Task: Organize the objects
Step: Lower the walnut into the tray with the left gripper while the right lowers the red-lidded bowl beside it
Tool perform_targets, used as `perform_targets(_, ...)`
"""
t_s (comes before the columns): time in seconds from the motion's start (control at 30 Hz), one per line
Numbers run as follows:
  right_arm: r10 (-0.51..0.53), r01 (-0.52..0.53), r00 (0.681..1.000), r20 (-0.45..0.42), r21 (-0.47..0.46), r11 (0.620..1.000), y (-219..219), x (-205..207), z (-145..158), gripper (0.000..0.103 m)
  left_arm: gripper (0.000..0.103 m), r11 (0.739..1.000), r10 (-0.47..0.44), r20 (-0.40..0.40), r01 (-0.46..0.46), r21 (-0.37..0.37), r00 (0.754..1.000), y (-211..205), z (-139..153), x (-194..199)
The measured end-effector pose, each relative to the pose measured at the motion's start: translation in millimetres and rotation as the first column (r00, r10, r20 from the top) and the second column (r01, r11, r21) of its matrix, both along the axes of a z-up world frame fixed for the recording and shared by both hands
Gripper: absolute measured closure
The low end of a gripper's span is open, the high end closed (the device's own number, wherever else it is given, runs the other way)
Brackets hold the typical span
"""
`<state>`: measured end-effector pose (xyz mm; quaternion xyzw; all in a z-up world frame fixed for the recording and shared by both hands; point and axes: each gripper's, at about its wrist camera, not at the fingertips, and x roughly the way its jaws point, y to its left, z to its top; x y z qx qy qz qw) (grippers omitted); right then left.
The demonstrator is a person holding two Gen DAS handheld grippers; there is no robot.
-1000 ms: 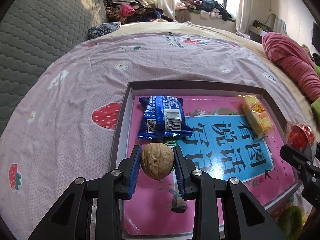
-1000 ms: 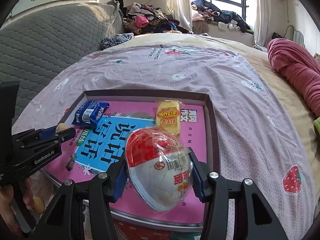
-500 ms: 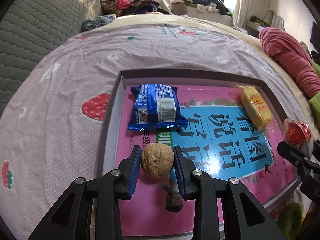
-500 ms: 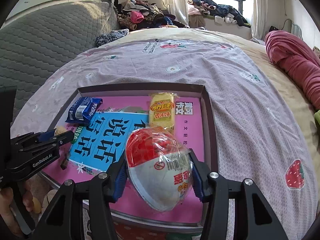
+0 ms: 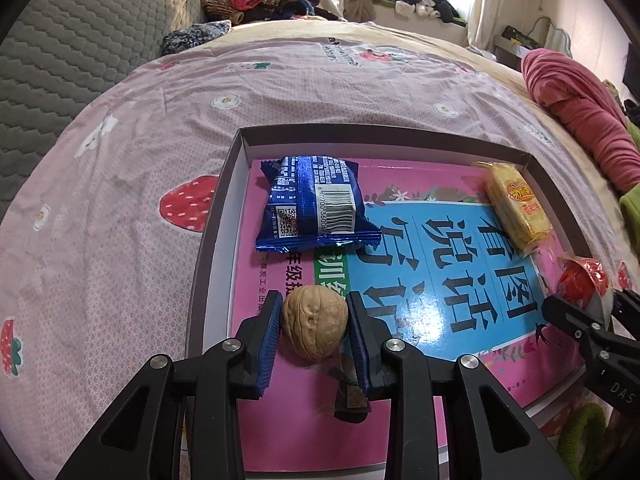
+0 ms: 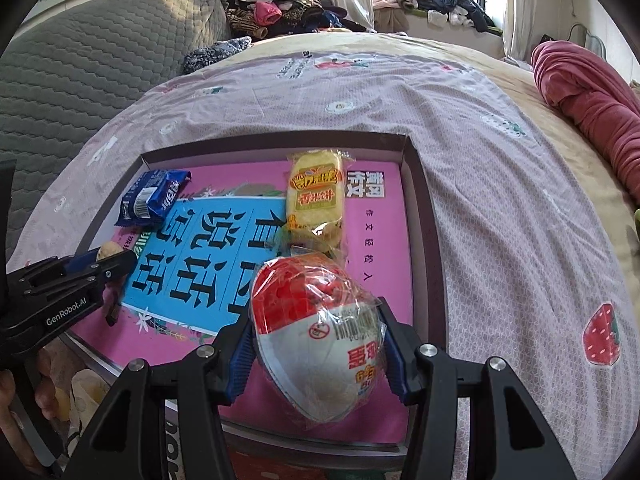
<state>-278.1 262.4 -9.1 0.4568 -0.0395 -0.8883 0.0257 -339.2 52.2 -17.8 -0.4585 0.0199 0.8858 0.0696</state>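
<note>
A shallow dark box point(image 5: 360, 136) point(image 6: 416, 168) lies on the bed with a pink and blue book point(image 5: 460, 280) point(image 6: 208, 248) flat inside it. My left gripper point(image 5: 314, 330) is shut on a walnut point(image 5: 314, 326) above the book's near left part. My right gripper point(image 6: 316, 352) is shut on a wrapped red and white dome-shaped snack point(image 6: 320, 332) over the box's near right side. A blue snack packet point(image 5: 312, 204) point(image 6: 154, 198) rests at the box's far left, and a yellow wrapped cake point(image 5: 516, 206) point(image 6: 316, 200) at its far right.
The box sits on a pink strawberry-print bedsheet point(image 5: 140, 152) point(image 6: 520, 200). A grey quilted headboard point(image 5: 72, 40) rises at left, a rolled red blanket point(image 5: 580, 108) lies at right, and piled clothes point(image 6: 280, 12) line the far wall. A person's hand point(image 6: 12, 392) holds the left gripper.
Both views have shifted only slightly over the box. The walnut and the dome-shaped snack stay clamped as before.
</note>
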Motion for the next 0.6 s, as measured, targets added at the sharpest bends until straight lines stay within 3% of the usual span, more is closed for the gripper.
perform_targets(0.33, 0.002, -0.002, 1.000, 0.018, 0.003, 1.000, -0.7, -0.6, -3.2, 0.048, 0.067, 1.000, -0.008, 0.001, 0.008, -0.009, 1.000, 2.5, -1.2, -0.5)
perform_targets(0.6, 0.002, -0.002, 1.000, 0.023, 0.027, 1.000, -3.2, -0.9, -4.3, 0.043, 0.054, 1.000, -0.021, 0.011, 0.021, -0.010, 1.000, 5.5, -1.9, 0.0)
